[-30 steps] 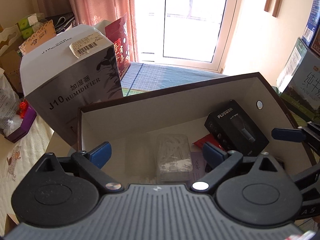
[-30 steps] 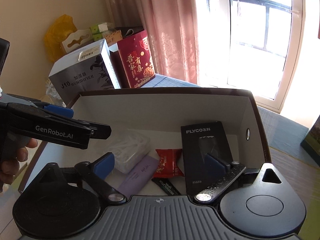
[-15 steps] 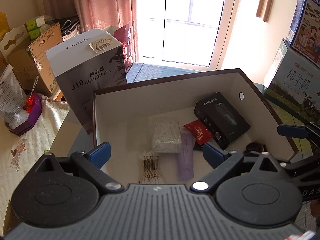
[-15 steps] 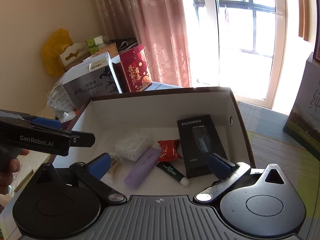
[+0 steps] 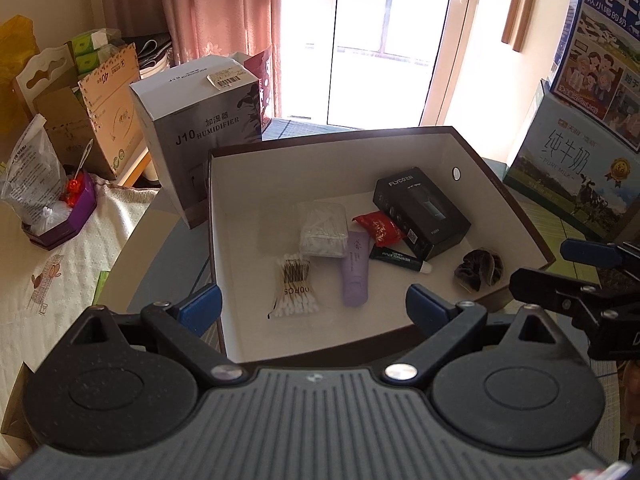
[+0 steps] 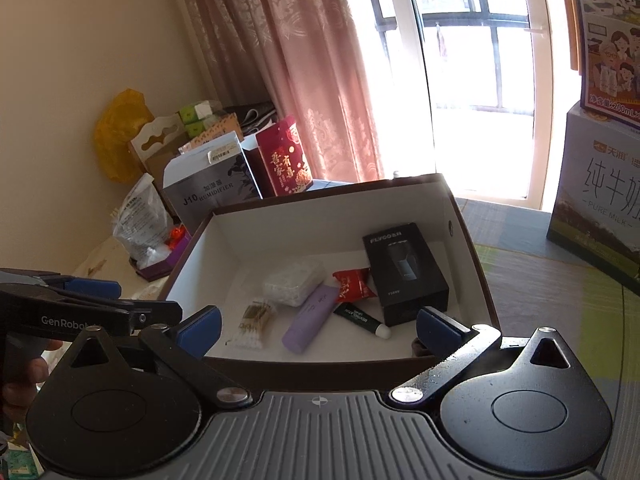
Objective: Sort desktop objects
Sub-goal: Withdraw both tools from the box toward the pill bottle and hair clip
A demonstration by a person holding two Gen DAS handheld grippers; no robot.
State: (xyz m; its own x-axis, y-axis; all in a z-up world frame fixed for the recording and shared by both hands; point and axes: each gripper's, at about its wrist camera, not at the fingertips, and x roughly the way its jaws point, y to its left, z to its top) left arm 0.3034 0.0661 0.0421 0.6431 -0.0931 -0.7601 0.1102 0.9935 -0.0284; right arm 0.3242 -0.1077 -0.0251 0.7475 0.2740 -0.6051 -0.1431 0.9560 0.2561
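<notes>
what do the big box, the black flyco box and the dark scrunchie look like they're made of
Big box: looks like rigid cardboard, matte white inside, brown edges, crisp folded corners. Black flyco box: probably printed card with a slight sheen, sharp edges. Dark scrunchie: soft gathered fabric, possibly velvet; the ruffled, light-absorbing folds suggest it.

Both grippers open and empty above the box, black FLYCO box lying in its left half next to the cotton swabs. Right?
Not quite. The FLYCO box lies in the right half of the storage box, far from the cotton swabs on the left; the left wrist view shows it. Left gripper and right gripper are open and empty.
</notes>
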